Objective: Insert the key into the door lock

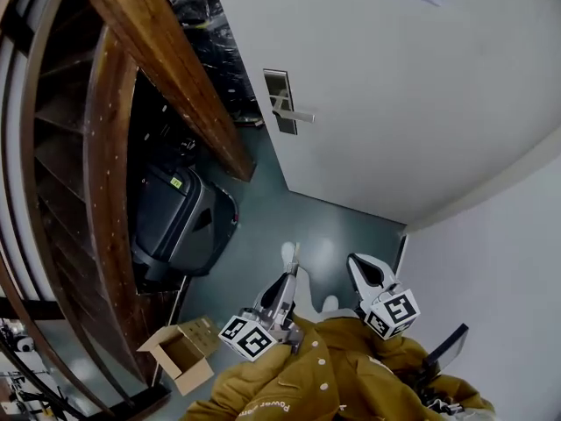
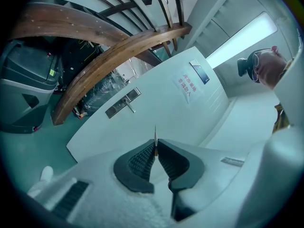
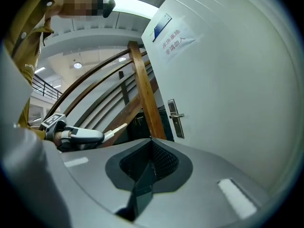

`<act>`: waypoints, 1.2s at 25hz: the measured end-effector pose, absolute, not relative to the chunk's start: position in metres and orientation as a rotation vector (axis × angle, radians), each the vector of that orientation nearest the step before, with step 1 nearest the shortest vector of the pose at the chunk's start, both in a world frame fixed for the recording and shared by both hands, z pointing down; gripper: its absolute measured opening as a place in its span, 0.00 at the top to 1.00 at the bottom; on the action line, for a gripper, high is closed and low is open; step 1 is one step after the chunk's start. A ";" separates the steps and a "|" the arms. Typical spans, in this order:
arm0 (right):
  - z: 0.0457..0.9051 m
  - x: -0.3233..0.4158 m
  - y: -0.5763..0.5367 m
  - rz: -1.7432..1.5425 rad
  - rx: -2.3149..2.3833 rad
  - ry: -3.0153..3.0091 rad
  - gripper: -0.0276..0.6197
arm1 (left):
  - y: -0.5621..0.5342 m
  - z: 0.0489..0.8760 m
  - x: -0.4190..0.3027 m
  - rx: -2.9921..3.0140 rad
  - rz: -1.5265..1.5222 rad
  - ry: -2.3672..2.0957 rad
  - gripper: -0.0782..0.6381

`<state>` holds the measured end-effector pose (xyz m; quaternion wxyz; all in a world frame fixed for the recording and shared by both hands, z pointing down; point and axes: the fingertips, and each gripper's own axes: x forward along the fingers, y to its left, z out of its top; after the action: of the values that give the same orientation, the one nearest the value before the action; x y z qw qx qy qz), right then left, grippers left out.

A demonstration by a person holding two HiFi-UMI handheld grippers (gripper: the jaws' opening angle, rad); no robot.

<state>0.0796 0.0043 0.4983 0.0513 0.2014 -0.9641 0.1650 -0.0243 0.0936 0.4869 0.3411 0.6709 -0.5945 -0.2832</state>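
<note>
A white door (image 1: 394, 86) stands ahead, with a metal lock plate and lever handle (image 1: 282, 102) on its left side. The same lock plate (image 2: 122, 103) shows in the left gripper view, some way off. My left gripper (image 2: 155, 146) is shut on a thin key (image 2: 155, 133), whose blade sticks out past the pads toward the door. My right gripper (image 3: 151, 140) is shut with nothing between its pads. In the right gripper view the left gripper (image 3: 76, 136) holds the key (image 3: 115, 129) out, well short of the lock plate (image 3: 175, 118). The head view shows the left gripper (image 1: 292, 273) and the right gripper (image 1: 353, 260) side by side above the floor.
A curved wooden staircase (image 1: 166, 68) rises at the left, ending beside the door. A dark wheeled case (image 1: 175, 217) stands under it and an open cardboard box (image 1: 180, 353) lies on the floor. A paper sign (image 2: 187, 85) hangs on the door. A white wall (image 1: 491, 261) is at the right.
</note>
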 end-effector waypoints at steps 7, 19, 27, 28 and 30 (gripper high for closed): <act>0.496 0.001 -0.093 0.483 0.665 -2.923 0.95 | -0.015 0.486 -0.112 1.785 -0.743 -1.473 0.86; 0.481 -0.116 -0.210 0.493 0.862 -2.844 0.95 | -0.141 0.492 -0.231 1.765 -0.679 -1.337 0.86; 0.476 -0.138 -0.249 0.492 0.830 -2.841 0.95 | -0.181 0.528 -0.259 1.636 -0.706 -1.311 0.86; 0.474 -0.139 -0.252 0.485 0.823 -2.844 0.95 | -0.183 0.536 -0.261 1.615 -0.703 -1.307 0.86; 0.471 -0.141 -0.257 0.472 0.809 -2.851 0.95 | -0.191 0.552 -0.263 1.574 -0.679 -1.300 0.86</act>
<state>-0.1409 -0.2574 0.4707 0.0703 0.2690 -0.9476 0.1570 -0.2633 -0.1915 0.5520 0.4753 0.6436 -0.5316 -0.2778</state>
